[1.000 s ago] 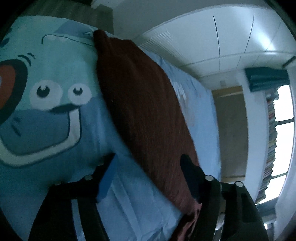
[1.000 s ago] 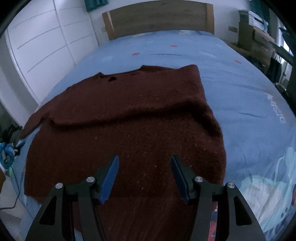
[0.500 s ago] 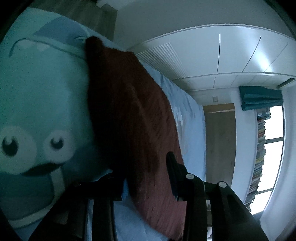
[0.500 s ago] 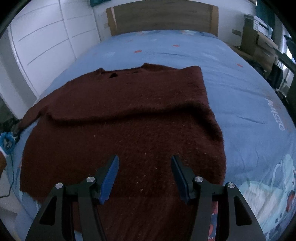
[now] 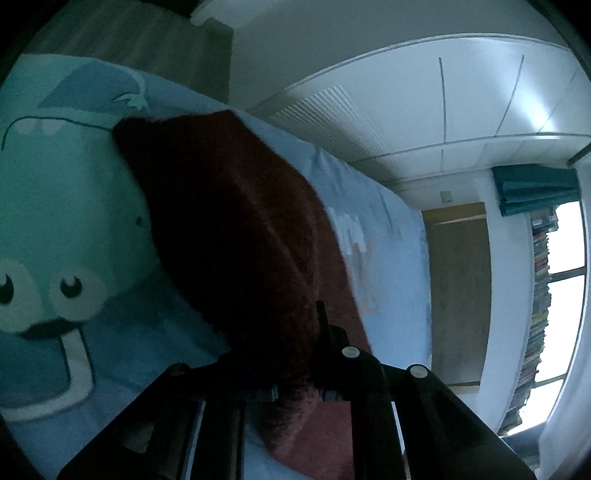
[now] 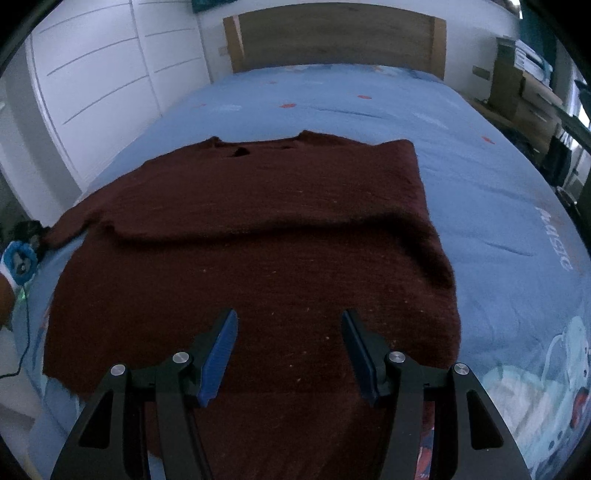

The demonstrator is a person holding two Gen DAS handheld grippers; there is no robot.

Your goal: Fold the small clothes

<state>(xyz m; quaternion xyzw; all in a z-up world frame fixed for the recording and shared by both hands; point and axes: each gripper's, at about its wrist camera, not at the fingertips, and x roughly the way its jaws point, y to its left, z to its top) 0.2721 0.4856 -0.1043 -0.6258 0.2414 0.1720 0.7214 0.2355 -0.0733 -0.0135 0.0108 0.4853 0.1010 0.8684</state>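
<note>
Left gripper (image 5: 295, 354): jaws clamped on the near edge of the dark red sweater (image 5: 236, 236), cloth bunched between them.
Right gripper (image 6: 290, 350): jaws parted about halfway, nothing between them, hanging over the sweater's lower part.
Sweater (image 6: 255, 236): spread flat ahead of the right fingers on the blue bedspread (image 6: 480, 184), collar towards the wooden headboard (image 6: 332, 33).

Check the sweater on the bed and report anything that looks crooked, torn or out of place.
No visible damage. The dark red sweater lies mostly flat on the blue bed sheet, but lopsided: one sleeve trails off the bed's edge. The left gripper is shut on its edge.
</note>
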